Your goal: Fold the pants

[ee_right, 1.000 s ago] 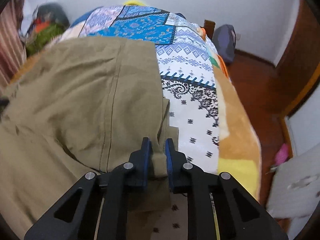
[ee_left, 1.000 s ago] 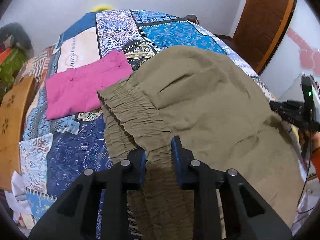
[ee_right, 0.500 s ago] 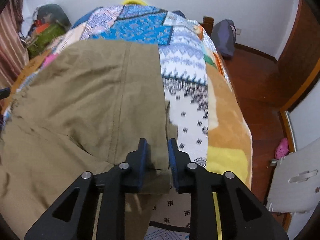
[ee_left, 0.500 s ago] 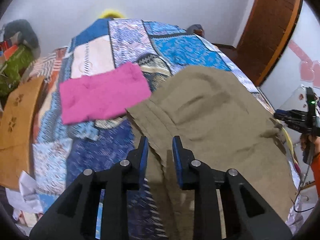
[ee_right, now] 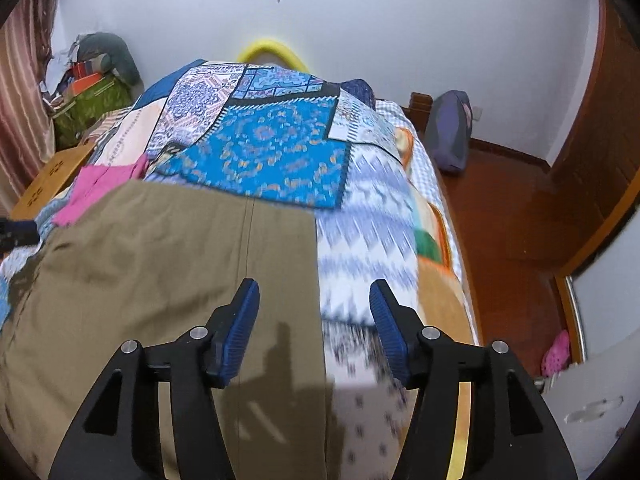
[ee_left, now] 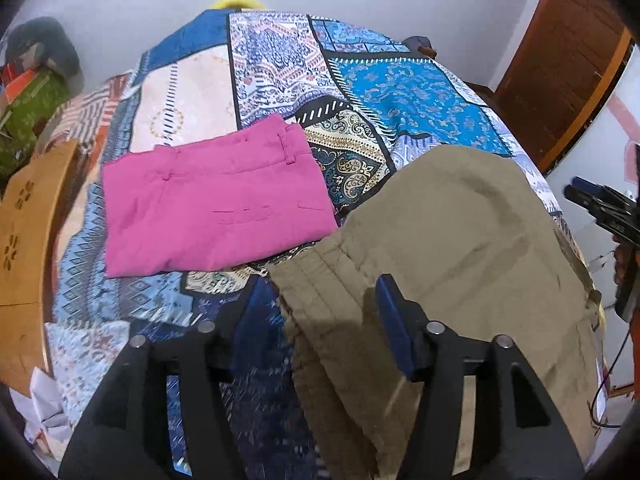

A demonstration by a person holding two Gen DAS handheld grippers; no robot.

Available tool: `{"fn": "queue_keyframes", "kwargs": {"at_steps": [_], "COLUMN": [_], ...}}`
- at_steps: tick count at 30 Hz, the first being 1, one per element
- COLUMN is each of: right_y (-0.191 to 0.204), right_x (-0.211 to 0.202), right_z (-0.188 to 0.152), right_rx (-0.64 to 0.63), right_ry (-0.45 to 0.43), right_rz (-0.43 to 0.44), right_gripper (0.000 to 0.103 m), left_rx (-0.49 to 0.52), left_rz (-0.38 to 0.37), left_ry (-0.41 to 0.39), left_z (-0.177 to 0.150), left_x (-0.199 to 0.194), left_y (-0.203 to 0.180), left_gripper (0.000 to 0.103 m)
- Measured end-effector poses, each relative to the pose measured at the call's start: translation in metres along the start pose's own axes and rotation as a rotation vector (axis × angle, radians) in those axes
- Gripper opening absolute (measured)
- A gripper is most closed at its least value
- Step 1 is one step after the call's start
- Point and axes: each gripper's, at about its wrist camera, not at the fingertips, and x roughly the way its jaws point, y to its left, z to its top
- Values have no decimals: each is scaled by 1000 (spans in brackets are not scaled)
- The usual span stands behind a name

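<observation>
The olive-khaki pants (ee_left: 452,240) lie folded on the patterned bedspread (ee_left: 384,92), elastic waistband toward the left. My left gripper (ee_left: 316,312) is open and empty, just above the waistband edge. In the right wrist view the pants (ee_right: 160,264) fill the lower left, with a straight edge on their right side. My right gripper (ee_right: 314,304) is open and empty, its fingers straddling that edge above the cloth. The right gripper also shows at the right edge of the left wrist view (ee_left: 600,208).
Folded pink pants (ee_left: 216,196) lie on the bed to the left of the olive pair. A wooden board (ee_left: 24,232) stands at the bed's left side. A wooden door (ee_left: 560,52) and red-brown floor (ee_right: 504,208) lie to the right. A grey bag (ee_right: 450,132) leans on the far wall.
Both grippers have opened and let go of the olive pants, which now lie flat on the bed. Both grippers have lifted and drawn back a little.
</observation>
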Motion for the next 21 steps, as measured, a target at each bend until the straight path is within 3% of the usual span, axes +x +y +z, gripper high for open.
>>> {"fn": "queue_keyframes", "kwargs": {"at_steps": [5,9,17,19,20,21], "right_y": [3,1,-3,0,3,5], "right_x": [44,72,94,93,91,91], "right_z": [16,22,23,21,21,20], "right_rx": [-8,-3,50,36,34,27], "right_ry": [38,68,99,95,97,97], "right_rz": [40,49,111,132,149,122], "right_gripper": [54,54,53,39,25,19], "left_rx": [-31,-35,-43,-40,-30,-21], "left_rz": [-22,-46,3,-1,5,12], "left_ry": [35,37,37,36,33,29], "left_z": [4,6,7,8,8,9], "left_x": [22,33,52,54,53,52], "left_y": [3,3,3,3,1,0], "left_gripper": [69,70,70,67,64,62]}}
